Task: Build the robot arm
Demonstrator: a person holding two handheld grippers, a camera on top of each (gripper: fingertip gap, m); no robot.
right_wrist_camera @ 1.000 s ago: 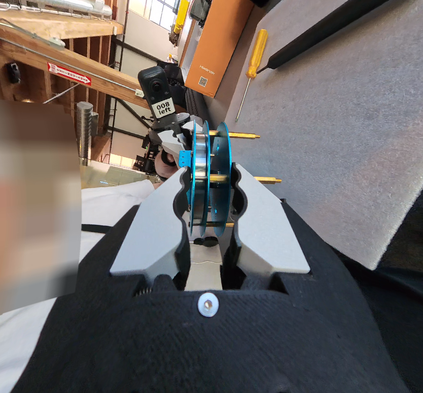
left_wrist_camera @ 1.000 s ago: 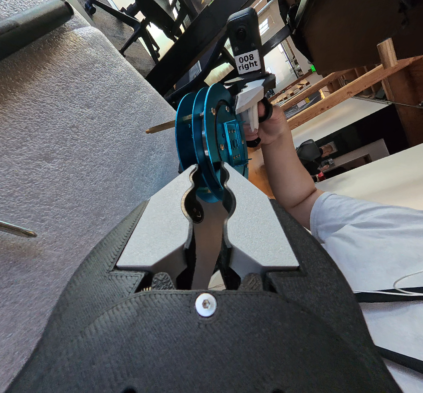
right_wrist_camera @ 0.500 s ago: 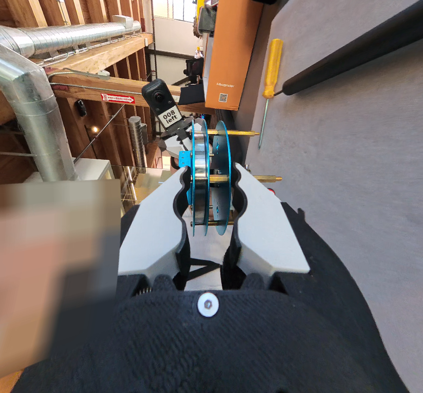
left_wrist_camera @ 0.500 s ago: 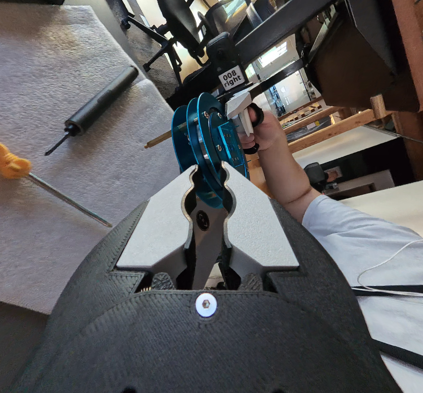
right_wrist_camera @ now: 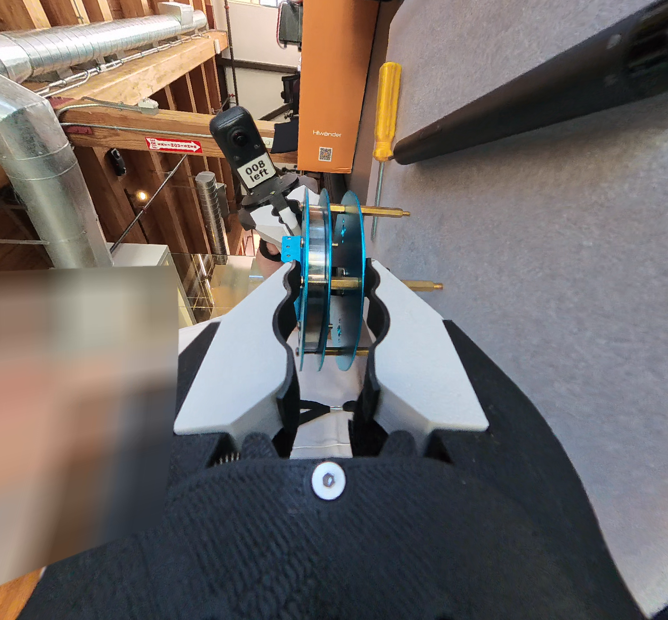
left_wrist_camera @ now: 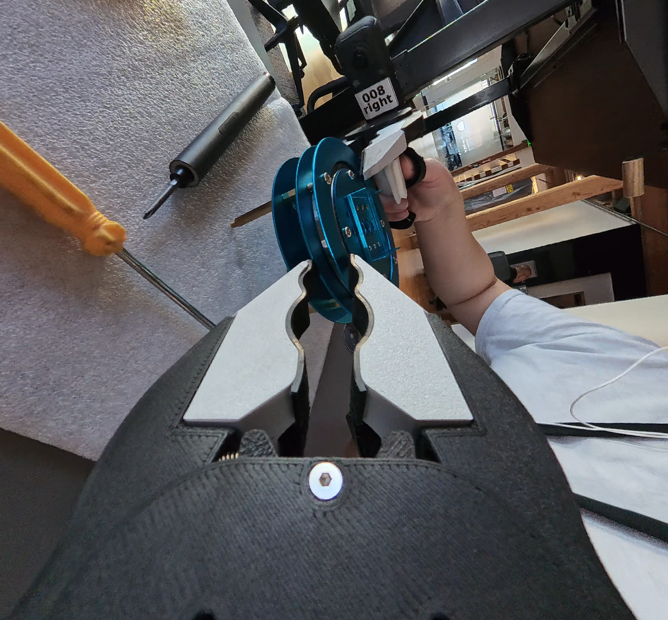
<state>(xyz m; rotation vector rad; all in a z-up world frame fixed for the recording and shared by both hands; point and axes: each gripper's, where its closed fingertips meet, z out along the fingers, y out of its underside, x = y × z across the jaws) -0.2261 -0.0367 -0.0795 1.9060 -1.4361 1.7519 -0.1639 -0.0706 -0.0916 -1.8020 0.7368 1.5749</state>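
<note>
A blue metal disc assembly (left_wrist_camera: 325, 212) of stacked round plates on brass standoffs is held in the air between both grippers. My left gripper (left_wrist_camera: 330, 270) is shut on the lower edge of its plates. My right gripper (right_wrist_camera: 332, 270) is shut across the plates (right_wrist_camera: 349, 234) from the opposite side. The right gripper also shows beyond the discs in the left wrist view (left_wrist_camera: 388, 176), held by a person's hand (left_wrist_camera: 430, 194). The left gripper shows behind the discs in the right wrist view (right_wrist_camera: 283, 221). Brass standoffs (right_wrist_camera: 383, 211) stick out toward the mat.
A grey foam mat (left_wrist_camera: 90, 60) lies beside the assembly, also in the right wrist view (right_wrist_camera: 542, 277). On it lie a yellow-handled screwdriver (left_wrist_camera: 54, 197) (right_wrist_camera: 386, 107) and a black powered screwdriver (left_wrist_camera: 224, 132) (right_wrist_camera: 506, 114). An orange box (right_wrist_camera: 329, 78) stands at the mat's far edge. The gap from one gripper's tips to the other's is roughly 8 cm. The yellow-handled screwdriver (left_wrist_camera: 54, 197) is about 10 cm from my left fingertips.
Both grippers kept their hold on the disc assembly and swung together. The two screwdrivers have come into the left wrist view, and the black one now looms nearer in the right wrist view.
</note>
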